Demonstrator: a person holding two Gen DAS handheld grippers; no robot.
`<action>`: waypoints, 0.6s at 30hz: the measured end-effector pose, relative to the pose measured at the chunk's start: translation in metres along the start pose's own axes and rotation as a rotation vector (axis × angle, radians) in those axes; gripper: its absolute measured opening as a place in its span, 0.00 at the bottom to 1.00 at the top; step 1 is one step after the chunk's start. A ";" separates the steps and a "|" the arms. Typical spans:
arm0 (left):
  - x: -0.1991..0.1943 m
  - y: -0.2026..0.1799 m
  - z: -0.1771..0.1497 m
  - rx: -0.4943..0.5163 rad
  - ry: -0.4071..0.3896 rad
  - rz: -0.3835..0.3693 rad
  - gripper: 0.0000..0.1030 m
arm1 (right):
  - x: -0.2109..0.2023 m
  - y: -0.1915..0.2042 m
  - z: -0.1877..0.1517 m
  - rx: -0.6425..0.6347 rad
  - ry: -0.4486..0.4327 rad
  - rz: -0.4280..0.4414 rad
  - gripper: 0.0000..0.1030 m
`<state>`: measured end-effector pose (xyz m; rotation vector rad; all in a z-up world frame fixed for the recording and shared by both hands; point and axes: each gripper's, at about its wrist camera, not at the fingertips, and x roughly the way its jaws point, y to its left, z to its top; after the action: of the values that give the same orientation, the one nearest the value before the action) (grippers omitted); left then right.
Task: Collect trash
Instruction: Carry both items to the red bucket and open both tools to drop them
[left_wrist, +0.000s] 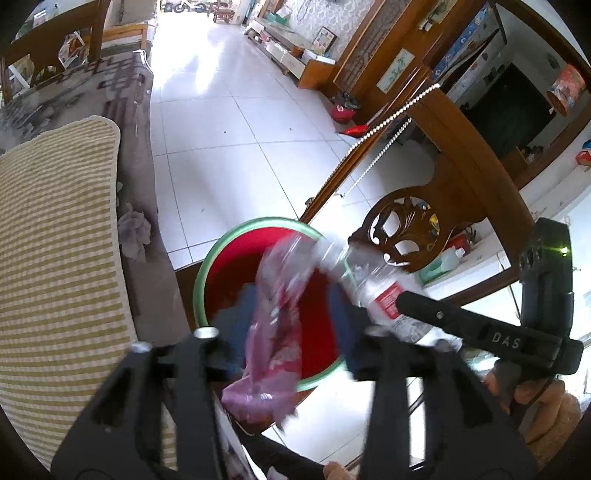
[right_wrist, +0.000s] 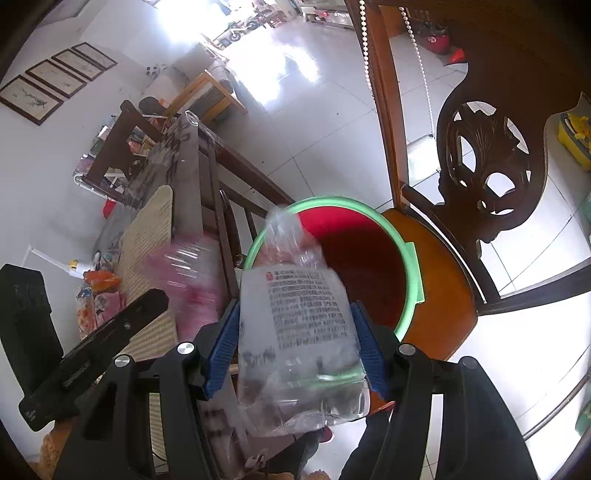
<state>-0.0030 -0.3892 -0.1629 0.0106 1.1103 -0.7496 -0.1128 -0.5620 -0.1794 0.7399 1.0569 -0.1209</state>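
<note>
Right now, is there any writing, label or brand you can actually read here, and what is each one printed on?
"DAS": raised letters on the right gripper's black finger, left wrist view.
Clear plastic bottle's white label: a block of dense print with a red seal, too small to read.
The bottle's red label panel: white print, too small to read.
Pink wrapper: blurred, nothing readable.

crushed clear bottle (right_wrist: 299, 332) | blurred pink wrapper (left_wrist: 273, 332) | over red bucket (right_wrist: 410, 254)

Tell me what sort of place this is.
Most likely a home's living or dining room: a carved wooden chair, framed pictures on the wall, a white tiled floor, and a low cabinet along the far wall.
</note>
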 end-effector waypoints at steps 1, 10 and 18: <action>-0.001 -0.002 0.000 -0.002 -0.007 0.002 0.52 | 0.001 -0.001 0.001 0.001 0.001 0.003 0.55; -0.014 0.000 0.000 -0.040 -0.055 0.038 0.67 | 0.001 -0.005 0.006 0.015 -0.006 0.017 0.58; -0.032 0.012 -0.005 -0.069 -0.078 0.071 0.67 | -0.001 0.009 0.004 -0.027 -0.011 0.012 0.62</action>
<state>-0.0076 -0.3615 -0.1437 -0.0377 1.0556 -0.6430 -0.1065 -0.5580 -0.1726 0.7202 1.0419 -0.1000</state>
